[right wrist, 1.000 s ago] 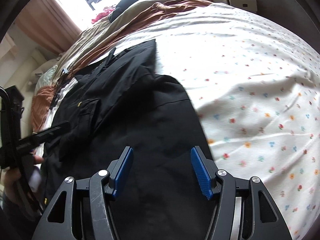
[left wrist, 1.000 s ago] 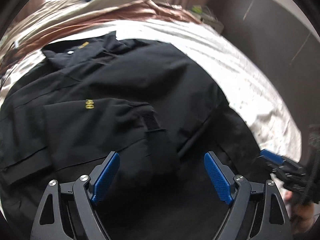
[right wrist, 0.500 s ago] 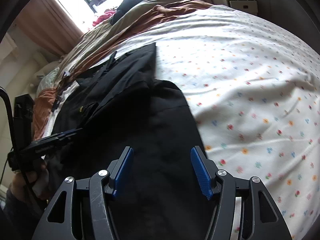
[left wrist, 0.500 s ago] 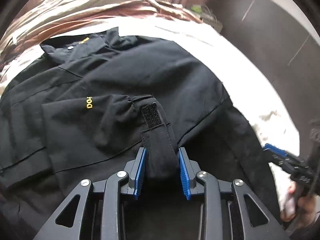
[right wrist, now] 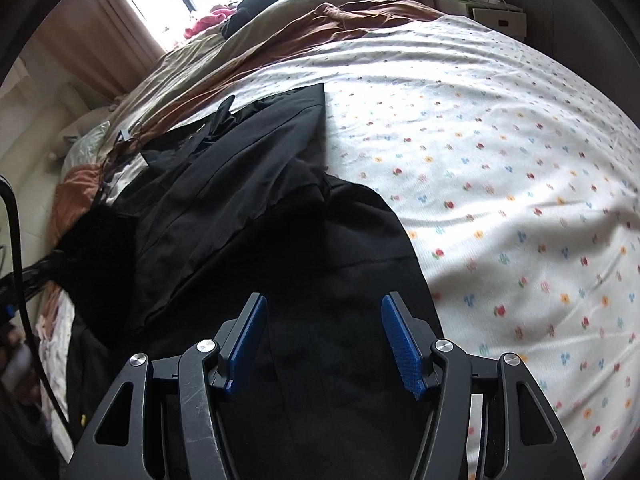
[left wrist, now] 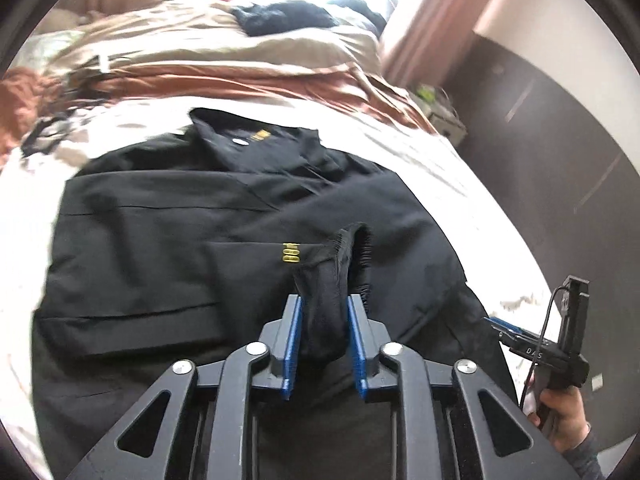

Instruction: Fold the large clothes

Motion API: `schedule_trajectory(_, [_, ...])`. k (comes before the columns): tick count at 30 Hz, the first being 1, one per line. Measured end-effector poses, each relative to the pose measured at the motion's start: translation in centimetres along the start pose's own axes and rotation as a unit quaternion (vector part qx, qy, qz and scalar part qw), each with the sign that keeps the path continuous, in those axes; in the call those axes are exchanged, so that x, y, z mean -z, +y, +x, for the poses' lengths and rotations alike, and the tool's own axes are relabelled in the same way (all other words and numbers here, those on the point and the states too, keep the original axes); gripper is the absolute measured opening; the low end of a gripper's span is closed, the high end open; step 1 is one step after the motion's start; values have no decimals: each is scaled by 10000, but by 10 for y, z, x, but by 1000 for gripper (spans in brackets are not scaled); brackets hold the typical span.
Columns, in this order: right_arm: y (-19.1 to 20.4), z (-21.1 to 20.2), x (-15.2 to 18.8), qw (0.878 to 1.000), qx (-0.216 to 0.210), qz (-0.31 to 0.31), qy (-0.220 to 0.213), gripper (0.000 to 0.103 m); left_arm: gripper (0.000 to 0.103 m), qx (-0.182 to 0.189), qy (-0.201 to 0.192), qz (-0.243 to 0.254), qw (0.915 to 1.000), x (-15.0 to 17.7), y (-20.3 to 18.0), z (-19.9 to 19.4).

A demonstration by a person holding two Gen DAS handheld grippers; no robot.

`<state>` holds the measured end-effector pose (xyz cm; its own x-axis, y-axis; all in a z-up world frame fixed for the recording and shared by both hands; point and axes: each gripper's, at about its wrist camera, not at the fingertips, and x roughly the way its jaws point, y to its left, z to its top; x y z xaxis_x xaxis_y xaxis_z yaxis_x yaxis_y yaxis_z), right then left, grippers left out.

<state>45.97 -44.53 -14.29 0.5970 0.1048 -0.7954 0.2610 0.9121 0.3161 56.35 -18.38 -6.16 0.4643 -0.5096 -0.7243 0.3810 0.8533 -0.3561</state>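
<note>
A large black jacket (left wrist: 168,232) lies spread on the bed, collar at the far end, one sleeve folded across its front. My left gripper (left wrist: 323,312) has that sleeve's cuff (left wrist: 326,296) bunched between its blue pads; the jaws are closing on it and the cuff hangs lifted off the jacket. In the right wrist view the jacket (right wrist: 248,208) fills the left and middle. My right gripper (right wrist: 322,336) hovers over its dark lower part, open, with nothing between the fingers. The right gripper (left wrist: 520,334) also shows at the left wrist view's right edge, held by a hand (left wrist: 564,416).
The bed has a white flowered sheet (right wrist: 500,168) on the right. Rumpled brown and beige bedding (left wrist: 224,60) with dark clothes (left wrist: 280,16) lies at the far end. A dark wardrobe (left wrist: 560,128) and a small nightstand (right wrist: 492,12) stand beyond the bed's right side.
My left gripper went from wide open to shut on the sleeve cuff, then rose and pulled the cuff up off the jacket. The right gripper drifted slightly and stayed open.
</note>
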Motion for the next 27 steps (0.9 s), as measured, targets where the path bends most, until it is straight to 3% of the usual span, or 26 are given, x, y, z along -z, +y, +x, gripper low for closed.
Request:
schedule_trajectory(10, [28,13,-5,9996,-22,-263,121,60,15,-565,-186,-814,9949,19,96,-40])
schedule_trajectory(14, [34,20,-3,9987,118,-441,213,60,15,-988,55,-1150,9884,38,132,-42])
schedule_trajectory(17, [31,22,-3,9982,283,-475,226,60,17,-880,352,-1657,9816,51,163,-37])
schedule_trajectory(18, [30,21,-4,9980,352,-493,199,60,23,-806,409,-1811,9793,55,172,-36])
schedule_trajectory(20, [28,19,-6,9972,499,-551,128,60,47,-774,414,-1941,9770,60,180,-35])
schedule_trajectory(21, [27,18,-8,9966,570,-583,110,60,65,-784,383,-1969,9765,62,180,-35])
schedule_trajectory(22, [26,18,-9,9962,619,-609,108,60,77,-756,306,-2001,9764,62,181,-35])
schedule_trajectory(24, [23,19,-12,9956,682,-634,128,60,80,-627,174,-2058,9764,62,181,-34])
schedule_trajectory(27, [19,23,-18,9941,837,-680,139,60,80,-557,304,-2019,9773,61,176,-22])
